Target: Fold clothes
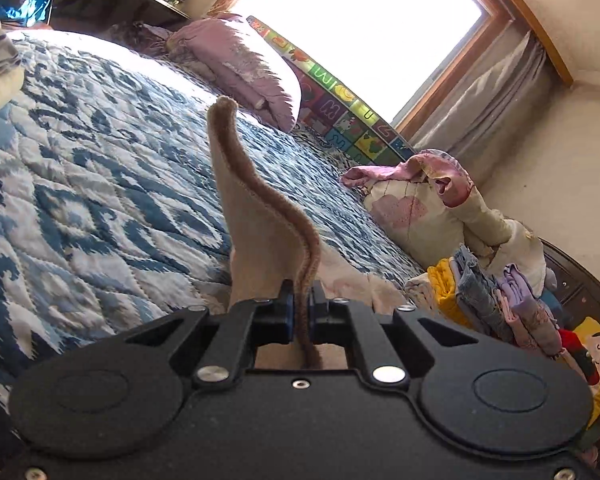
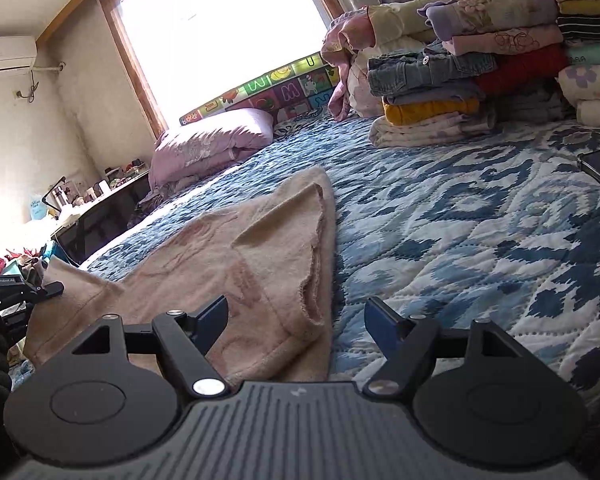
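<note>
The left tool [image 1: 303, 304] is clamped on the hem of the beige garment [image 2: 228, 248] lying on the bed [image 2: 460, 216], while the right tool [image 2: 296, 320], jaws wide at six o'clock, holds nothing, so a one-sided lift could skew the fold.

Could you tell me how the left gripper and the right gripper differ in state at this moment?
The left gripper is shut on the brown-trimmed edge of the beige garment, while the right gripper stands open and holds nothing. The left gripper lifts its edge clear of the blue quilt; the right gripper hangs over the part of the garment that lies flat. Both are black two-finger tools.
</note>
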`<state>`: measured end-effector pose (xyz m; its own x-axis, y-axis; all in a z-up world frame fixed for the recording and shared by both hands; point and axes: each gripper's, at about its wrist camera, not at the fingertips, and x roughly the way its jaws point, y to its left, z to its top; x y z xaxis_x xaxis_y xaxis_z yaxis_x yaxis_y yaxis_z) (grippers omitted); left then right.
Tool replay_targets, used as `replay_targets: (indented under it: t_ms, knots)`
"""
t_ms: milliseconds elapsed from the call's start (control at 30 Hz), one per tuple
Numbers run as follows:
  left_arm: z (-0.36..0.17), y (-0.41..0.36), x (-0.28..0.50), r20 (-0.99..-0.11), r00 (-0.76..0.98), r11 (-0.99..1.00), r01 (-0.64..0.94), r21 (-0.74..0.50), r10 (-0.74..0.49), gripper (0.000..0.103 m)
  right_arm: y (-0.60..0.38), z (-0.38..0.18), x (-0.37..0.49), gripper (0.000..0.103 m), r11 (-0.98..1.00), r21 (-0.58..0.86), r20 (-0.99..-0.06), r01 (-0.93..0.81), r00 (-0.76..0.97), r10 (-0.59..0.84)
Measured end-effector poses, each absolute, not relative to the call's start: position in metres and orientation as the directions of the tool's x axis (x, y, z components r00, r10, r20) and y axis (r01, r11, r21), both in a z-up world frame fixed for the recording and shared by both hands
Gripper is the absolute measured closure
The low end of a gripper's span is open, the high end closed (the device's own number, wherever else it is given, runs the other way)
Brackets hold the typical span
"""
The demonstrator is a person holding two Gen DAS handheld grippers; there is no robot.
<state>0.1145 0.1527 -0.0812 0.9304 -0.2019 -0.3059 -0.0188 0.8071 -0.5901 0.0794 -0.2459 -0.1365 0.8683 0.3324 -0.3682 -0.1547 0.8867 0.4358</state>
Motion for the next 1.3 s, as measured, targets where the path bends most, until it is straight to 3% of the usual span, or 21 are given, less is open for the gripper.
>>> replay_targets:
  t_ms: [367,667,833,933,1033,1300]
  knots:
    - [-0.075,0.062,0.153,-0.306,0.894,0.839,0.125,-0.529,-0.327,0.1,-0.257,-0.137,0.082,0.028,0.838,0.507,-0.338,-0.204,0.847,0.411]
    - [-0.084,-0.01,0.152,-0.373,0.834,0.893,0.28,-0.351,-0.408,0.1,-0.28,-0.146,0.092,0.028,0.776,0.606,-0.317,-0.174,0.842,0.436]
    - [-0.103,-0.039,0.156,-0.463,0.779,0.905,0.344,-0.251,-0.424,0.099,-0.287,-0.148,0.097,0.028,0.746,0.645,-0.297,-0.166,0.845,0.445]
    - [-0.113,-0.046,0.158,-0.522,0.717,0.886,0.391,-0.247,-0.462,0.075,-0.288,-0.147,0.1,0.028,0.728,0.664,-0.285,-0.172,0.842,0.458]
    - [-0.104,-0.043,0.146,-0.518,0.696,0.866,0.439,-0.241,-0.497,0.073,-0.288,-0.145,0.105,0.028,0.716,0.676,-0.277,-0.174,0.84,0.467]
    - [-0.09,-0.003,0.106,-0.494,0.789,0.93,0.332,-0.159,-0.366,0.072,-0.303,-0.144,0.13,0.028,0.676,0.722,-0.28,-0.147,0.831,0.48]
